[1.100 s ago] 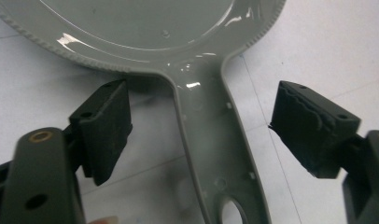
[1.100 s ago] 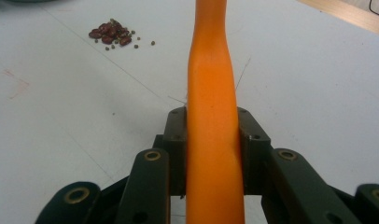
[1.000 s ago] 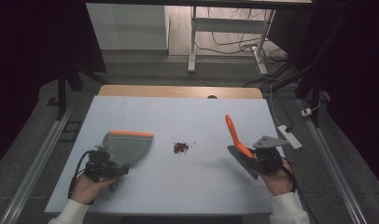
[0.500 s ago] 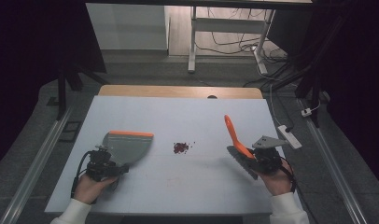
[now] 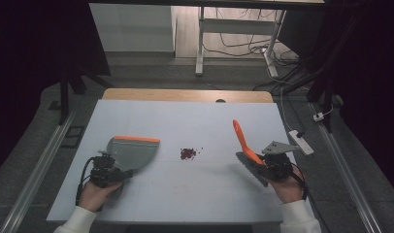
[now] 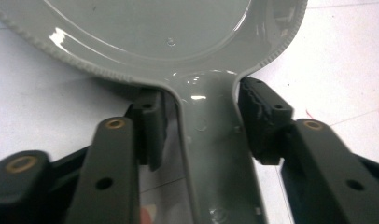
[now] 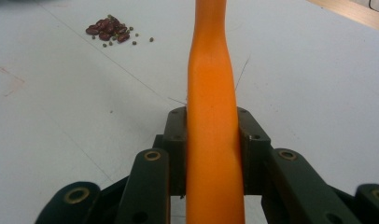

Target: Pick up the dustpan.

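A grey dustpan (image 5: 132, 151) with an orange front lip lies flat on the white table (image 5: 195, 199), left of centre. My left gripper (image 5: 119, 171) sits at its near end. In the left gripper view my left gripper (image 6: 201, 121) has just been closing its jaws, and the pads now rest against both sides of the dustpan (image 6: 150, 37) handle. My right gripper (image 5: 266, 167) is shut on a brush (image 5: 243, 141); its orange handle slants up and away, the dark bristles near the table. A small pile of red beans (image 5: 187, 153) lies between the two tools. The right gripper view shows the beans (image 7: 108, 30) beyond the brush (image 7: 211, 93) and my right gripper (image 7: 211, 135).
A white power strip (image 5: 300, 141) hangs past the table's right edge. A wooden strip (image 5: 185, 94) runs along the far edge, with a desk leg (image 5: 200, 43) and cables on the floor beyond. Faint red marks stain the tabletop.
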